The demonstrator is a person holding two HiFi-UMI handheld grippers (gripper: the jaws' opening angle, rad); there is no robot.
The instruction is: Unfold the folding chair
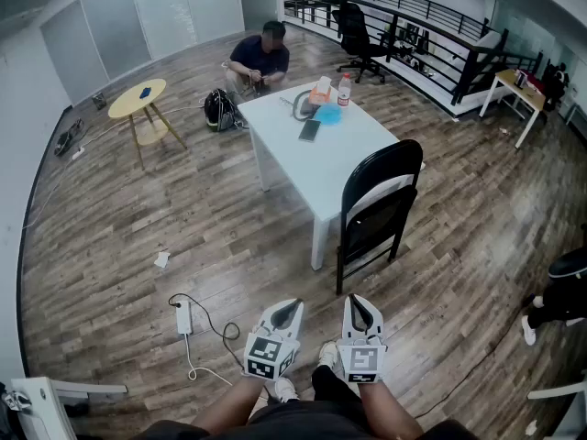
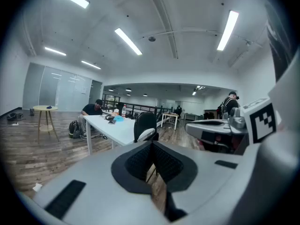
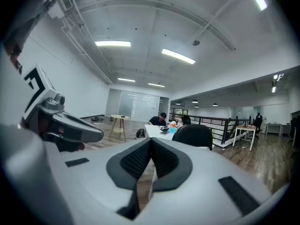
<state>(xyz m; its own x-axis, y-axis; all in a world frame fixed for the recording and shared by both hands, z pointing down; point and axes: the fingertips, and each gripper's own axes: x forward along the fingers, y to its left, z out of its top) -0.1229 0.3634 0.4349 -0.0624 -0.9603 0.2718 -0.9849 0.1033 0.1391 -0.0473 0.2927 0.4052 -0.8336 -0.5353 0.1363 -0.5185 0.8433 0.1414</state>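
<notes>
Risks: power strip [image 1: 183, 317] and its cable lie on the floor near-left of the surface [image 1: 284, 122], close by the feet, so a step forward could trip on them. Left claw [image 1: 292, 308] is pressed together, empty, well short of the surface. Right claw [image 1: 353, 302] is the same, nothing in it. Both must spread first or they just shove the chair [image 1: 376, 211]. Chair stands folded at the surface's near right corner; touching or not, cannot tell. Yanked, it could tip, skid or knock the surface. The slick frame may slip from a claw.

Containers: bag [image 1: 218, 110] on the floor left of the surface, contents hidden. Bottle [image 1: 345, 90] at the surface's far end, contents unclear; a jolt could topple it.
</notes>
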